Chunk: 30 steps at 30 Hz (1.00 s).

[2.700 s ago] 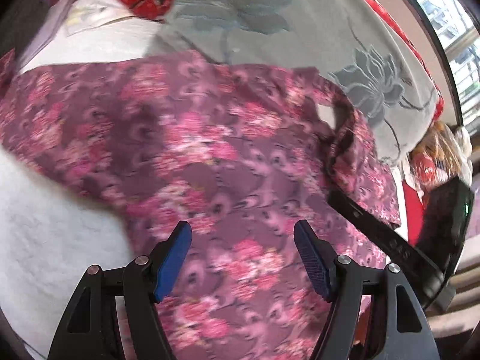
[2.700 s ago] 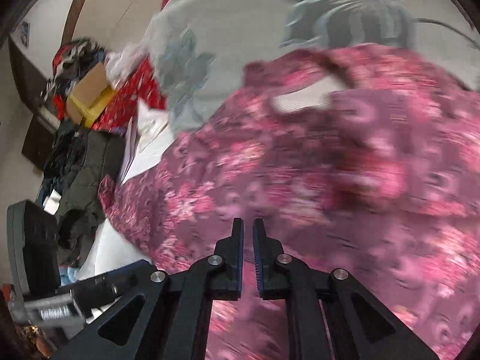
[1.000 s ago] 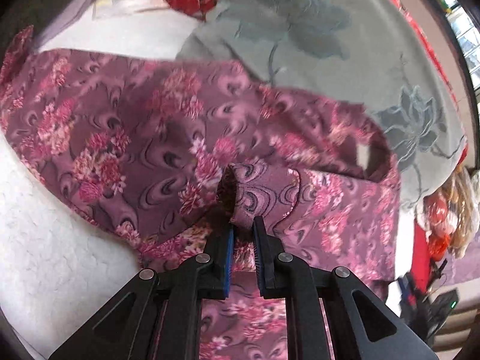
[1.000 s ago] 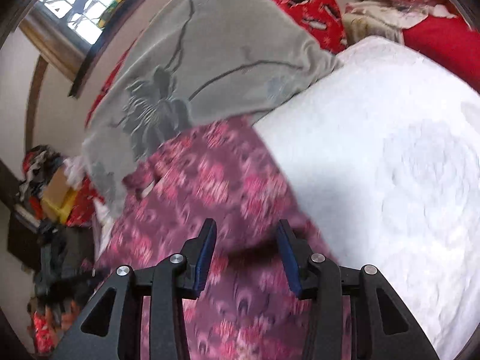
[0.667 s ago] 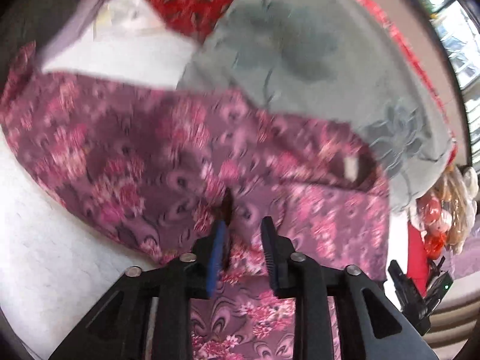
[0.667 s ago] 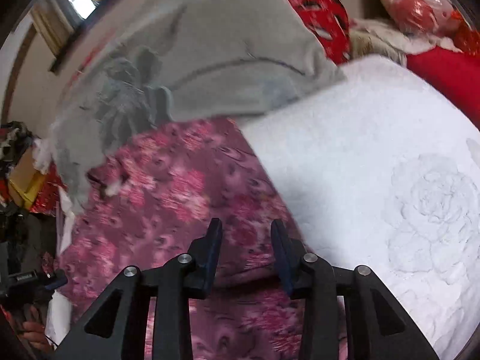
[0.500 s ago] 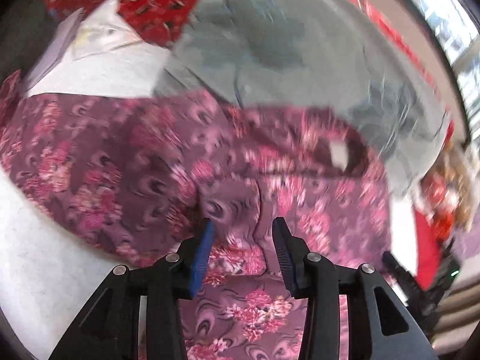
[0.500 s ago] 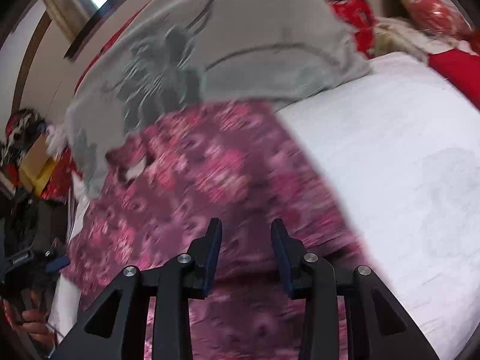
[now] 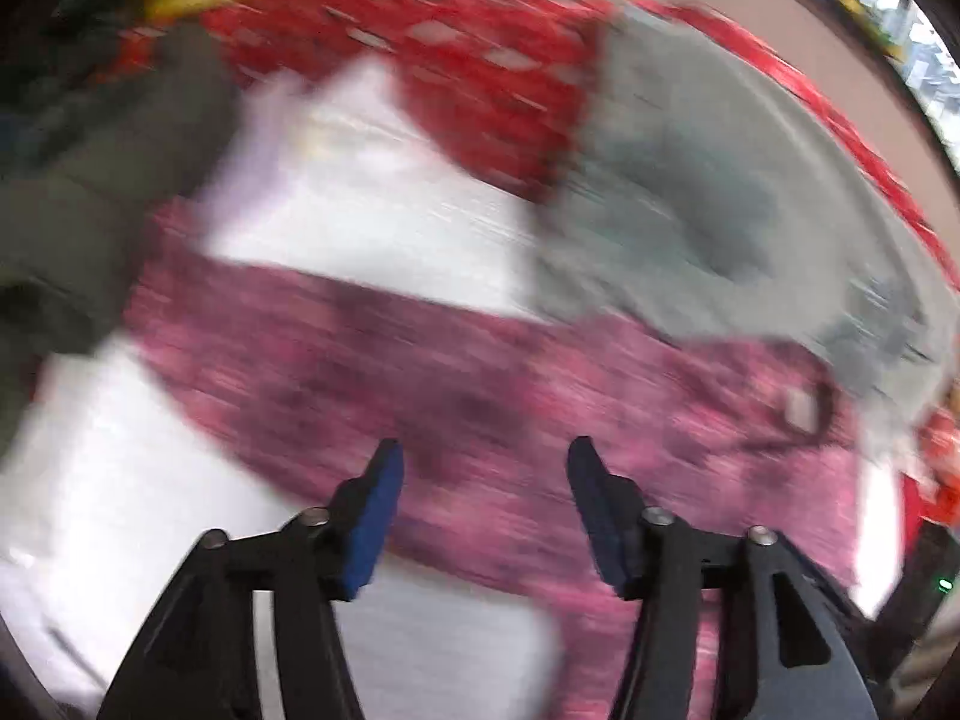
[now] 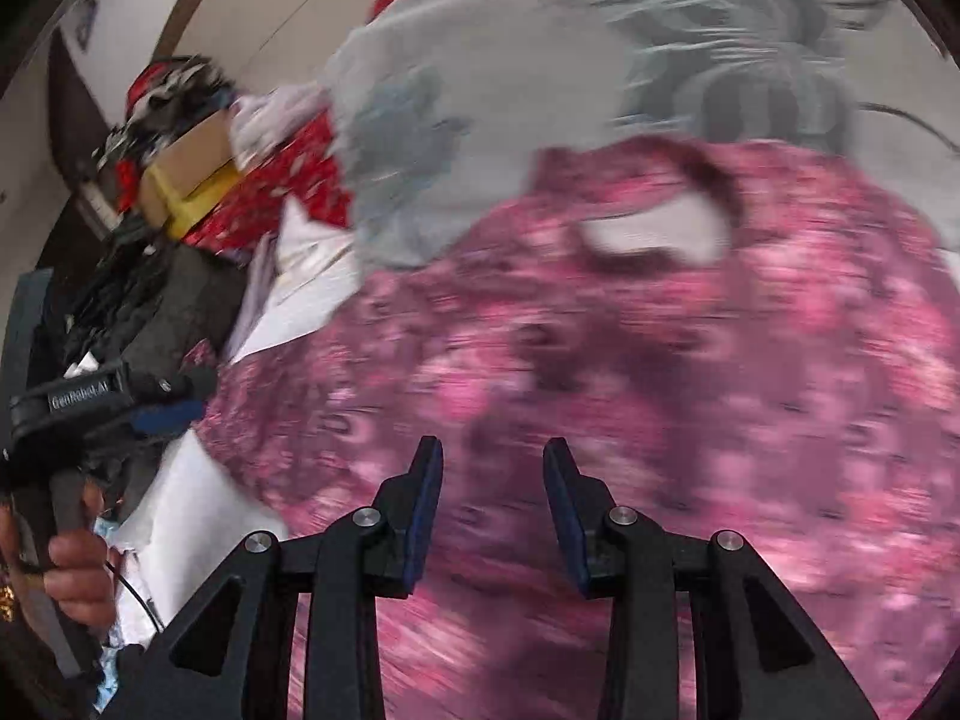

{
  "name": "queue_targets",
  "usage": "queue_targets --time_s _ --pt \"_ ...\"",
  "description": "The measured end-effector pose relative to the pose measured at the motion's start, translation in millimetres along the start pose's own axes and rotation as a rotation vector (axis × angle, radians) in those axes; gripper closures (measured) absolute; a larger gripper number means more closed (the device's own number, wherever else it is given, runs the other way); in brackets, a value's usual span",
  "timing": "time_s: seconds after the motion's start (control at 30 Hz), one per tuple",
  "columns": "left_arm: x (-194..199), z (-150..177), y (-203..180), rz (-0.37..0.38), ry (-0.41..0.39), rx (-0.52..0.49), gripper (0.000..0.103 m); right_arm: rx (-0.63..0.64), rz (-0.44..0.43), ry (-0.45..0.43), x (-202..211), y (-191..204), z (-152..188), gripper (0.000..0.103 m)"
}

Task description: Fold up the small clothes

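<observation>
A purple garment with pink flowers [image 9: 540, 396] lies spread on a white bed cover [image 9: 120, 480], blurred by motion. Its neck opening with a white label [image 10: 654, 234] lies at the far side. My left gripper [image 9: 483, 480] is open and empty, just above the garment's near left edge. My right gripper [image 10: 492, 480] is open and empty, hovering over the middle of the garment [image 10: 630, 390]. The left gripper's body [image 10: 90, 402], held in a hand, also shows at the left of the right wrist view.
A grey flowered blanket [image 9: 720, 192] lies behind the garment, also in the right wrist view [image 10: 540, 60]. Red patterned bedding [image 9: 480, 48], dark clothes [image 10: 150, 300] and a cardboard and yellow box [image 10: 186, 174] pile up at the far left.
My left gripper let go of the folded cloth, opened wide and swung left. My right gripper stayed open and swung from the white cover back over the garment.
</observation>
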<state>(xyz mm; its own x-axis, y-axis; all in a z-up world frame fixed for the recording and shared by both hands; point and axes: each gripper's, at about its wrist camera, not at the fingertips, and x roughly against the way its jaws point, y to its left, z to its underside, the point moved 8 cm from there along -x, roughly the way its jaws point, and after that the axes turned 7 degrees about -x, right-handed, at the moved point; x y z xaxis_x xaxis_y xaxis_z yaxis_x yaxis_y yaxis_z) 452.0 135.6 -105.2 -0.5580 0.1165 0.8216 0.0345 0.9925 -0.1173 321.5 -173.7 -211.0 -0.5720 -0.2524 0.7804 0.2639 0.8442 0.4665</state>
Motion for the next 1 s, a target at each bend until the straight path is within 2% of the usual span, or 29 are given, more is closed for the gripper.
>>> queue_targets --time_s 0.07,0.13,0.17,0.2,0.23,0.3,0.37,0.57,0.6,0.67,0.7,0.77,0.9,1.0 --pt "1 -10 49 -0.116 0.003 0.013 0.04 0.028 -0.015 0.03 -22 19 8 0.064" --pt "-3 -15 89 -0.194 0.024 0.03 0.04 0.068 0.027 0.087 -46 23 25 0.056" --pt "-6 -17 109 -0.229 0.039 0.038 0.04 0.114 0.056 0.036 -48 24 31 0.055" --pt "-11 -17 118 -0.249 0.047 0.042 0.04 0.158 0.065 -0.019 -46 27 35 0.051" --pt "-17 -19 129 -0.267 0.057 0.046 0.04 0.191 0.081 -0.028 -47 31 39 0.049" --pt "-32 -23 145 -0.28 0.07 0.048 0.04 0.219 0.093 -0.019 -49 36 41 0.041" --pt "-47 -28 153 -0.285 0.078 0.052 0.04 0.219 0.064 -0.014 -48 36 42 0.036" --pt "-99 -48 185 -0.344 0.091 0.133 0.04 0.19 0.023 -0.018 -48 34 39 0.036" --pt "-107 -49 191 -0.363 0.1 0.141 0.042 0.185 0.015 -0.018 -48 33 39 0.035" --pt "-118 -52 200 -0.403 0.108 0.166 0.064 0.179 0.003 -0.019 -47 33 39 0.035" --pt "-124 -52 202 -0.391 0.111 0.185 0.076 0.176 -0.004 -0.019 -47 33 39 0.034" --pt "-121 -52 205 -0.344 0.093 0.246 0.082 0.171 -0.013 -0.02 -46 32 39 0.034" --pt "-102 -51 195 -0.246 0.046 0.294 0.086 0.164 -0.023 -0.02 -45 32 39 0.034" --pt "-85 -53 180 -0.222 0.034 0.287 0.086 0.163 -0.02 -0.018 -46 32 39 0.034"
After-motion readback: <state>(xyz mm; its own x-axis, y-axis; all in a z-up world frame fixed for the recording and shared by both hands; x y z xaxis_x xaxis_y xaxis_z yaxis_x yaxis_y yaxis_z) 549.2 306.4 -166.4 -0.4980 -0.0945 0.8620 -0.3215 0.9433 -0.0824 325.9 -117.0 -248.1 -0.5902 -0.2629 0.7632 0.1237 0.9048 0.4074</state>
